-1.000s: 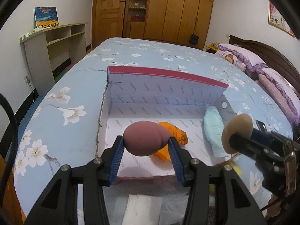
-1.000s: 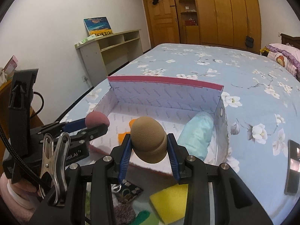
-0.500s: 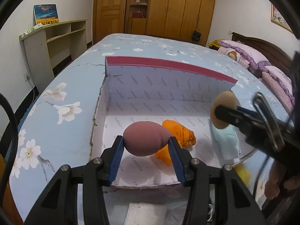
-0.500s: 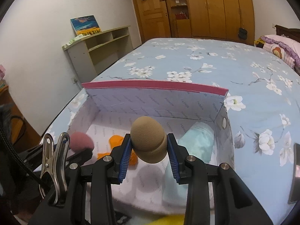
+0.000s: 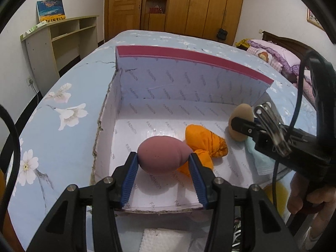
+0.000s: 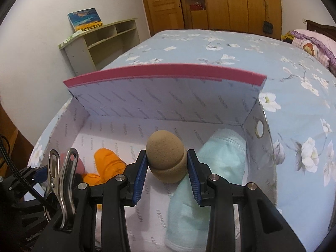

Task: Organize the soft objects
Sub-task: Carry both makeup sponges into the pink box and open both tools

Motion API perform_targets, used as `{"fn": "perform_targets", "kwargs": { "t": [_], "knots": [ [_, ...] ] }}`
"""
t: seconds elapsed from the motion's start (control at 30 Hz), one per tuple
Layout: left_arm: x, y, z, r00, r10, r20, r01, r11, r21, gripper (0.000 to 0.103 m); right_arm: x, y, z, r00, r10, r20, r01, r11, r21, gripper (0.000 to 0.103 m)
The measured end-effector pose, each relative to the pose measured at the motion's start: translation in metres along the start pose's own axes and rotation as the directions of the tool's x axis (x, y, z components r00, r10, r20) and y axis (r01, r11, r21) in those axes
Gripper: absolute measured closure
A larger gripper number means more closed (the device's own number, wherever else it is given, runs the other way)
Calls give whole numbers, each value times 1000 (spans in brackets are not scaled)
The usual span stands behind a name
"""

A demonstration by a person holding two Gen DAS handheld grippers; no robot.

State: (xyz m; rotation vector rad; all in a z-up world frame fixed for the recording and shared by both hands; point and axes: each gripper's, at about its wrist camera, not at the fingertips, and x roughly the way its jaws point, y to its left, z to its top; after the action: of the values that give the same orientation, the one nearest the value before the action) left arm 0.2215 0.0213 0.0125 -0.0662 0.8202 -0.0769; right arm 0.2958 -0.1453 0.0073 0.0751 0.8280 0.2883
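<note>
My left gripper [image 5: 163, 161] is shut on a pink egg-shaped sponge [image 5: 161, 156] and holds it above the near left floor of the open white box [image 5: 168, 84] with a red-edged lid. My right gripper [image 6: 166, 168] is shut on a tan egg-shaped sponge [image 6: 166, 157] and holds it over the box's middle. The tan sponge also shows in the left wrist view [image 5: 241, 124]. An orange cloth bundle [image 5: 203, 142] and a folded pale green towel [image 6: 212, 180] lie in the box.
The box lies on a bed with a blue flowered sheet [image 5: 63, 126]. A white tissue [image 5: 166, 240] lies below the box's near edge. A shelf unit [image 5: 56, 42] stands at the left wall, and pillows [image 5: 273, 52] lie at the far right.
Both grippers have moved forward over the box with their sponges still held. The right gripper now reaches into the box from the right.
</note>
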Motion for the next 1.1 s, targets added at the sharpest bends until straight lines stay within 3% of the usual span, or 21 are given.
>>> {"fn": "perform_targets", "kwargs": {
  "t": [0.4,0.57,1.1],
  "knots": [
    [0,1,2,1000,-11,-16,11,1000,-21,41,1,-3,1,1000,1,1,-1,1000,23,62],
    [-8,0,3,1000,-3,-2,3,1000,-22,39,-9,-4,2,1000,-2,26,1,1000,30,54],
    [-50,-1,-7,1000,-8,27,9,1000,-11,39,-61,7,-11,998,-6,66,6,1000,6,54]
  ]
}}
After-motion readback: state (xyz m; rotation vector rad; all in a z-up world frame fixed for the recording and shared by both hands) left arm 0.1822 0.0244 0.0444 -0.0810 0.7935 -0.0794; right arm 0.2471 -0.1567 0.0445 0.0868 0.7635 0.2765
